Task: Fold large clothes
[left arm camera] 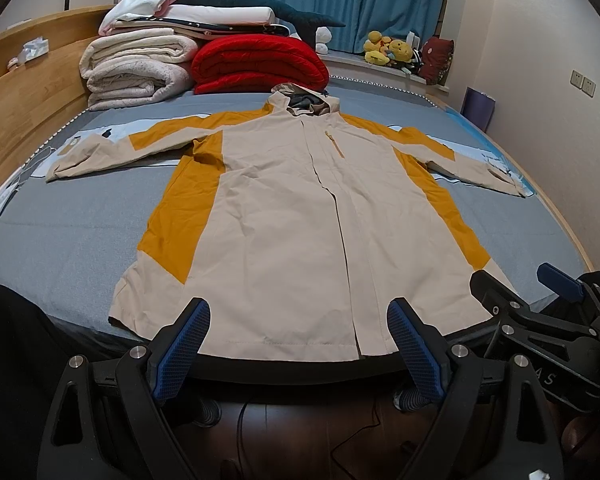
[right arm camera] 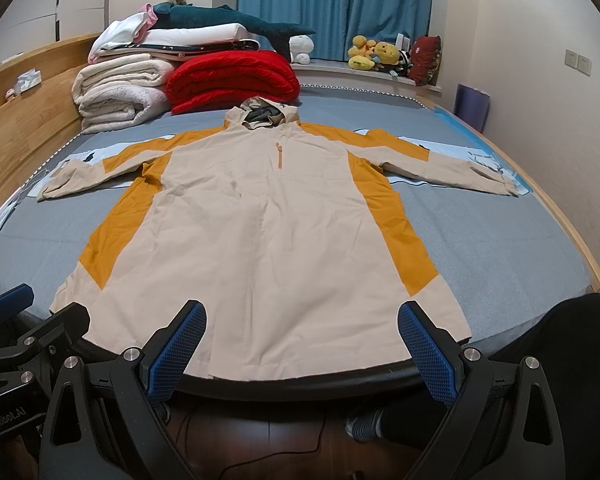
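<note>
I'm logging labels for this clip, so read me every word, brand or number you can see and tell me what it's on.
"nRobot.AI", cut off at the frame edge: on the left claw's black body, seen from the right wrist.
"A S", only part in view: on the right claw's black body, seen from the left wrist.
The jacket: no readable text.

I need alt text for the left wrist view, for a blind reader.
A beige and mustard hooded jacket lies flat on a grey bed, sleeves spread. The left tongs, open, hover at its hem; folded blankets are stacked behind.
</note>
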`<action>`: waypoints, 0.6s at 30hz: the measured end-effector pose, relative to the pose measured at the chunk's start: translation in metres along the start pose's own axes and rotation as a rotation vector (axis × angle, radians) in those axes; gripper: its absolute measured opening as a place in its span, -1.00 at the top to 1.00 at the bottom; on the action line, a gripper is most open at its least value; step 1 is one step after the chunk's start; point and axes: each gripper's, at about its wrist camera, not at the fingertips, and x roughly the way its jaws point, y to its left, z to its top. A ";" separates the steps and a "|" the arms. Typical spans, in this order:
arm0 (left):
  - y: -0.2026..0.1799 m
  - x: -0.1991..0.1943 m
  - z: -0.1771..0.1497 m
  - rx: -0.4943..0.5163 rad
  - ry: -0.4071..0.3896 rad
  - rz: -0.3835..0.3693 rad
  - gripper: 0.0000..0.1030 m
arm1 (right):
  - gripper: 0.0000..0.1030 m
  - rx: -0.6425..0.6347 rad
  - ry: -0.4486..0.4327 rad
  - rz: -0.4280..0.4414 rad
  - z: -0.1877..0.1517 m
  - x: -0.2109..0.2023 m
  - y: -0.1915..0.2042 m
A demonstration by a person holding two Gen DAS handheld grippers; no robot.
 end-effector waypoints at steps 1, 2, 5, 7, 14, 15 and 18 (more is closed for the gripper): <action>0.000 0.000 0.000 0.000 0.000 0.000 -0.71 | -0.87 0.000 0.000 0.000 0.000 0.000 0.000; 0.000 0.000 0.000 0.000 0.000 -0.001 -0.71 | -0.87 0.000 0.000 0.000 0.000 0.000 0.000; 0.000 0.000 0.000 0.000 -0.001 -0.001 -0.71 | -0.87 0.000 0.000 0.000 0.000 0.000 0.000; 0.000 0.000 0.000 0.000 0.000 0.000 -0.71 | -0.87 0.000 0.000 0.000 0.000 0.000 0.000; -0.007 0.002 0.000 0.002 0.000 -0.012 -0.47 | -0.87 0.000 0.000 -0.001 0.000 0.000 0.000; -0.010 0.002 -0.001 0.002 0.001 -0.013 -0.45 | -0.87 0.000 -0.001 0.000 0.000 0.000 0.000; -0.013 0.001 0.002 0.011 0.005 -0.018 -0.29 | -0.87 0.001 -0.004 0.005 0.001 0.000 0.003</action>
